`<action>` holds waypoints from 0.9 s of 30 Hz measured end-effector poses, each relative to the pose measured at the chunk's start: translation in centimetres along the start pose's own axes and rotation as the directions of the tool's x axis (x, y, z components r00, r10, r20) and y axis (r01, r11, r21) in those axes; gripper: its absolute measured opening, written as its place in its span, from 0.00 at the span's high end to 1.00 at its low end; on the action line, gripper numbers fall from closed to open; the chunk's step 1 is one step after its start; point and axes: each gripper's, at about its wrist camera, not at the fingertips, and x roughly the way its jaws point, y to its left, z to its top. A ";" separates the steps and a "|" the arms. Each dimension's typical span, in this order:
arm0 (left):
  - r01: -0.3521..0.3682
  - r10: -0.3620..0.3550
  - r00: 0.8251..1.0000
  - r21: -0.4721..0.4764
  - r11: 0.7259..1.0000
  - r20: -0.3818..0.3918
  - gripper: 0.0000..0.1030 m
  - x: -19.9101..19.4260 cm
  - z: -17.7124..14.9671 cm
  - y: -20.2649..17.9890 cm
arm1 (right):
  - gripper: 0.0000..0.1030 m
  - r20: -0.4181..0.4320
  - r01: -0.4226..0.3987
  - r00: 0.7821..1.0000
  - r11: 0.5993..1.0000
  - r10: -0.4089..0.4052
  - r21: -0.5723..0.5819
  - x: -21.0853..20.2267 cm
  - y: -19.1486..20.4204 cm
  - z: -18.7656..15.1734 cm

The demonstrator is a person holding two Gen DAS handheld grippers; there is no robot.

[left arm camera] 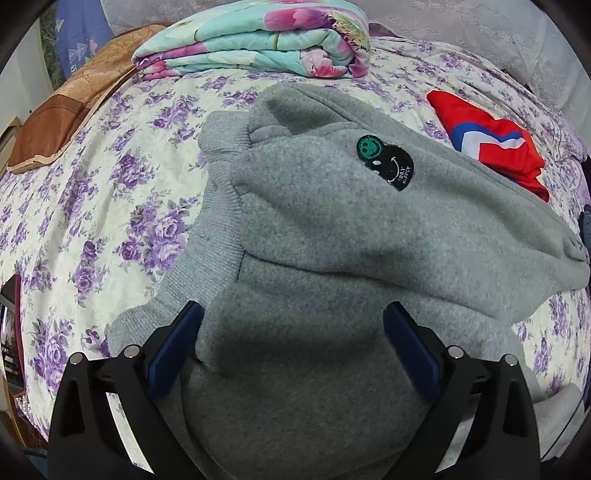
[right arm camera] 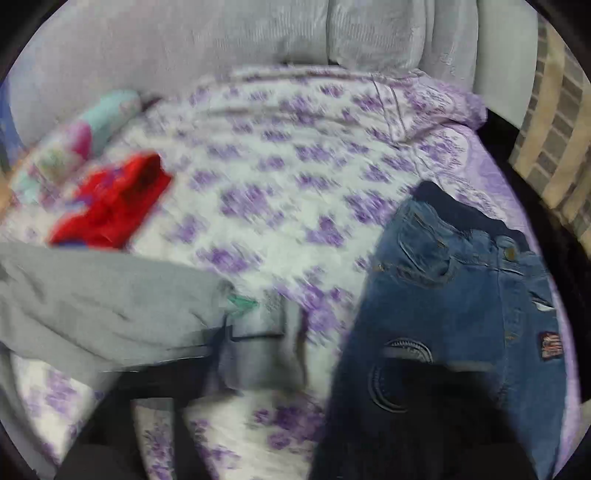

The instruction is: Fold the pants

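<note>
Grey fleece pants (left arm camera: 332, 229) with a green and black smiley patch (left arm camera: 384, 162) lie bunched on the flowered bedspread (left arm camera: 92, 206). My left gripper (left arm camera: 291, 325) is open, its blue-padded fingers (left arm camera: 173, 354) spread on either side of a grey fold just below it. The right wrist view is blurred by motion. There the grey pants (right arm camera: 103, 306) lie at the left, and my right gripper (right arm camera: 258, 350) shows only as a dark smear low in the frame; I cannot tell how its jaws stand.
A folded turquoise floral quilt (left arm camera: 258, 40) lies at the far side. A red, white and blue garment (left arm camera: 495, 144) lies at the right. Blue jeans (right arm camera: 461, 306) lie at the right in the right wrist view. Grey pillows (right arm camera: 369, 33) line the headboard.
</note>
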 end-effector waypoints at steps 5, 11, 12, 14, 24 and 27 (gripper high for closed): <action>0.000 0.000 1.000 -0.005 1.000 0.000 0.07 0.0 0.0 0.0 | 0.47 -0.212 -0.074 0.974 0.997 0.078 0.023 6.0 0.3 -1.5; 0.003 -0.003 1.000 -0.007 1.000 0.006 0.06 0.0 -0.1 0.0 | 0.89 -0.134 -0.206 0.966 0.970 0.222 0.128 2.5 -0.3 -0.9; 0.003 -0.003 1.000 -0.007 1.000 0.006 0.06 0.0 -0.1 0.0 | 0.90 -0.111 -0.213 0.968 0.971 0.224 0.109 0.9 -0.1 -0.4; 0.000 0.000 1.000 -0.004 1.000 0.002 0.06 0.1 0.1 -0.1 | 0.90 -0.043 -0.213 0.976 0.976 0.215 0.049 -3.2 0.8 1.6; -0.023 0.023 1.000 -0.021 1.000 0.005 0.04 1.1 0.4 -0.2 | 0.66 -0.197 0.075 0.977 0.996 -0.081 -0.038 7.2 0.4 4.0; -0.021 0.021 1.000 -0.018 1.000 0.014 0.05 0.3 0.2 -0.3 | 0.55 -0.138 0.107 0.985 0.994 -0.100 0.038 6.9 -1.1 1.9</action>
